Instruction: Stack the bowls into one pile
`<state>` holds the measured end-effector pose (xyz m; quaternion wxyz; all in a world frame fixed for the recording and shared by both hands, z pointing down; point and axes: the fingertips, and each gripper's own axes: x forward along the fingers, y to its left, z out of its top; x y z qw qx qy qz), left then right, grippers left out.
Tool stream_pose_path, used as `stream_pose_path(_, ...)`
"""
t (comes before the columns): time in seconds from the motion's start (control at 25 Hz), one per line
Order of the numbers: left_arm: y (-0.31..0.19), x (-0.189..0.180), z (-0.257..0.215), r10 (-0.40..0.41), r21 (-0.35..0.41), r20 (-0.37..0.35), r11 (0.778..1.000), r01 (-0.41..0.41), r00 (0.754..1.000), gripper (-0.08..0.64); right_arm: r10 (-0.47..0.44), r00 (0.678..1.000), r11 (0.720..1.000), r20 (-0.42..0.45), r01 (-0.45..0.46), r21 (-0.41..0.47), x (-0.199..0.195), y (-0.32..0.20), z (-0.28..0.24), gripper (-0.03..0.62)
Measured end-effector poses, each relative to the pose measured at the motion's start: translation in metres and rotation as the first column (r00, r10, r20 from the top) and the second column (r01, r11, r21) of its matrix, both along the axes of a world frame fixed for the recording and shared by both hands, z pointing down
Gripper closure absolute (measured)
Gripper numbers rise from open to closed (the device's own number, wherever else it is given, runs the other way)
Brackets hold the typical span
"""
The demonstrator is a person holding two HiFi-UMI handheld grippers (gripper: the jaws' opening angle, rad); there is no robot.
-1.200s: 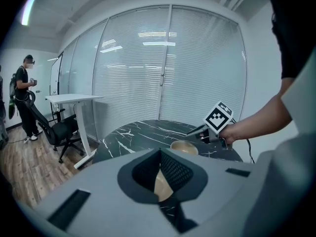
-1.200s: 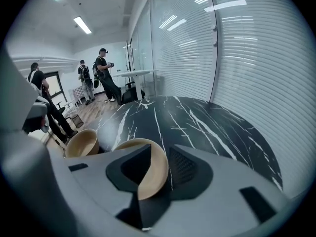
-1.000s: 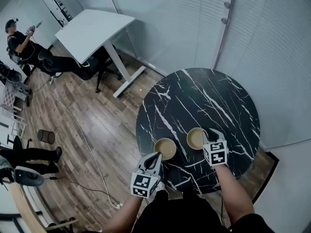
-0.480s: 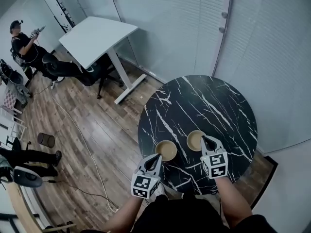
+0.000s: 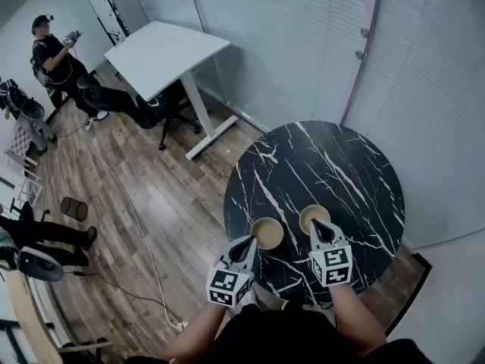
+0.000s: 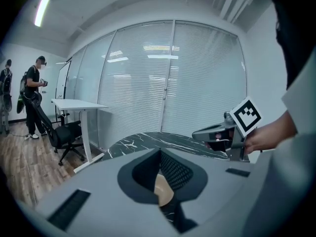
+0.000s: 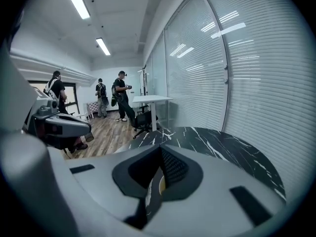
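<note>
Two tan bowls stand side by side near the front edge of a round black marble table [image 5: 333, 165]. The left bowl [image 5: 267, 233] sits alone; my left gripper [image 5: 247, 242] hovers just short of it, shut and empty, and the bowl shows as tan through its jaw notch [image 6: 162, 189]. My right gripper [image 5: 315, 227] is shut on the near rim of the right bowl [image 5: 312, 215]. A tan sliver of that bowl [image 7: 161, 182] shows between its pads. In the left gripper view the right gripper [image 6: 195, 132] hangs above the table edge.
A white desk [image 5: 163, 51] and a black office chair [image 5: 151, 105] stand on the wooden floor left of the table. People stand at the far left [image 5: 53, 51]. A glass wall with blinds runs behind. A small dark bin [image 5: 73, 208] and a floor cable lie at left.
The right gripper's jaws, open beside the right bowl's rim a second ago, have closed on it, and that hand has risen and drawn back. The left gripper has barely shifted.
</note>
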<state>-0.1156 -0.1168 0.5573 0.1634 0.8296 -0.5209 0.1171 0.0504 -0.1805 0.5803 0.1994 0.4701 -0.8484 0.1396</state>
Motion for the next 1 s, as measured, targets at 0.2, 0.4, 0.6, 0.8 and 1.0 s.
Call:
stream_pose_path(0.2, 0.01, -0.022, 0.004, -0.06, -0.015, -0.007, 0.998, 0.06, 0.998, 0.546, -0.042, 0.999, 0.999, -0.012, 0.042, -0.015, -0.021, -0.001, 0.007, 0.581)
stream_pose_path(0.4, 0.024, -0.041, 0.008, -0.087, -0.01, 0.042, 0.996, 0.088, 0.995, 0.546, -0.09, 0.995, 0.995, -0.033, 0.089, -0.039, -0.046, 0.001, 0.022, 0.581)
stream_pose_path(0.6, 0.036, -0.062, 0.017, -0.134, -0.024, 0.036, 0.991, 0.135, 0.99, 0.546, -0.089, 0.995, 0.995, -0.048, 0.086, -0.059, -0.065, 0.004, 0.043, 0.581)
stream_pose_path(0.8, 0.045, -0.07, 0.026, -0.141, -0.044, 0.034, 0.989, 0.143, 0.989, 0.546, -0.082, 0.995, 0.986, -0.064, 0.072, -0.15, -0.077, 0.008, 0.072, 0.546)
stream_pose_path(1.0, 0.05, -0.075, 0.029, -0.127, -0.049, 0.027, 0.99, 0.128, 0.992, 0.546, -0.077, 0.994, 0.964, -0.076, 0.055, -0.26, -0.077, 0.018, 0.107, 0.46)
